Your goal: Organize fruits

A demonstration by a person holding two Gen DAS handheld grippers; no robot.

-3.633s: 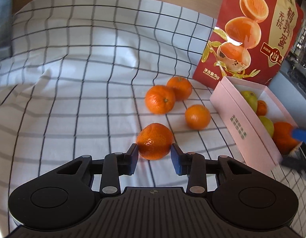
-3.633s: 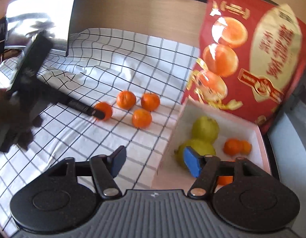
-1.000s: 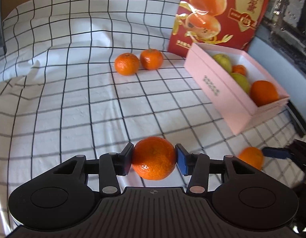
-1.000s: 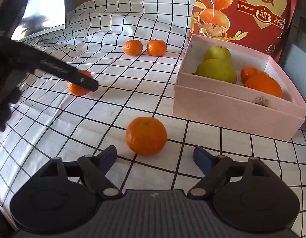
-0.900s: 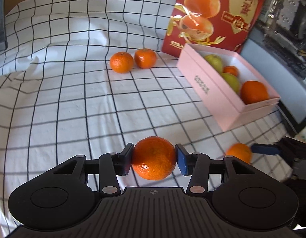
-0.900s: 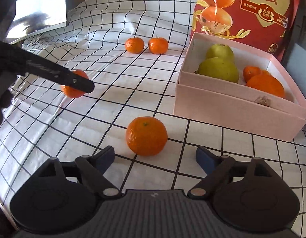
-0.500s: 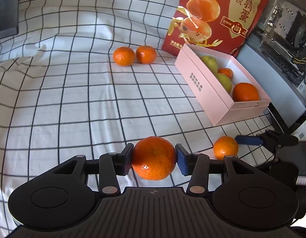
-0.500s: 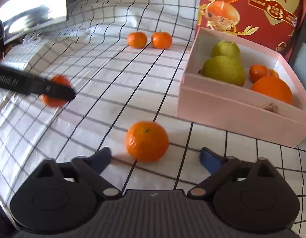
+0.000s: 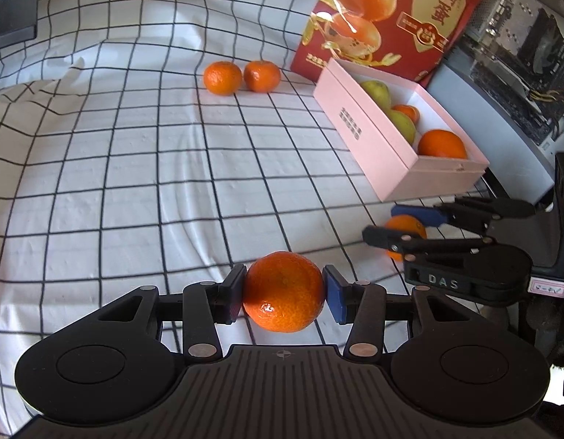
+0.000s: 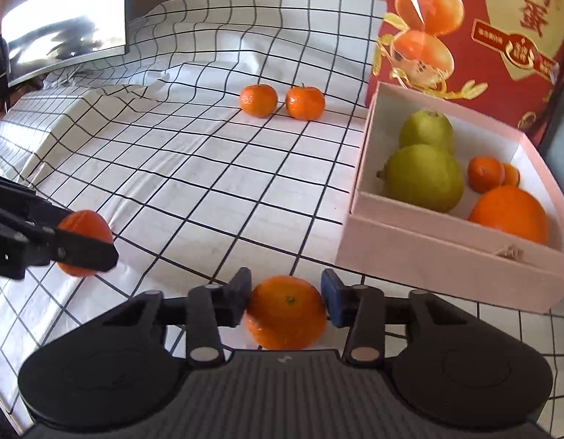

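Nearest, the left gripper (image 9: 283, 292) held a mandarin (image 9: 283, 292) pinched between its pads, lifted above the checked cloth (image 9: 135, 168). The right gripper (image 10: 286, 301) was closing its jaws around a second mandarin (image 10: 286, 311) on the cloth. Farther off sat the pink box (image 10: 446, 256), part-filled; two loose mandarins (image 10: 282, 100) lay beyond. Next, I judged, both fruits needed carrying over the box's wall.

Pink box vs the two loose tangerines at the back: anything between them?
Nothing: only bare checked cloth separates the tangerines from the pink box, per the right wrist view.
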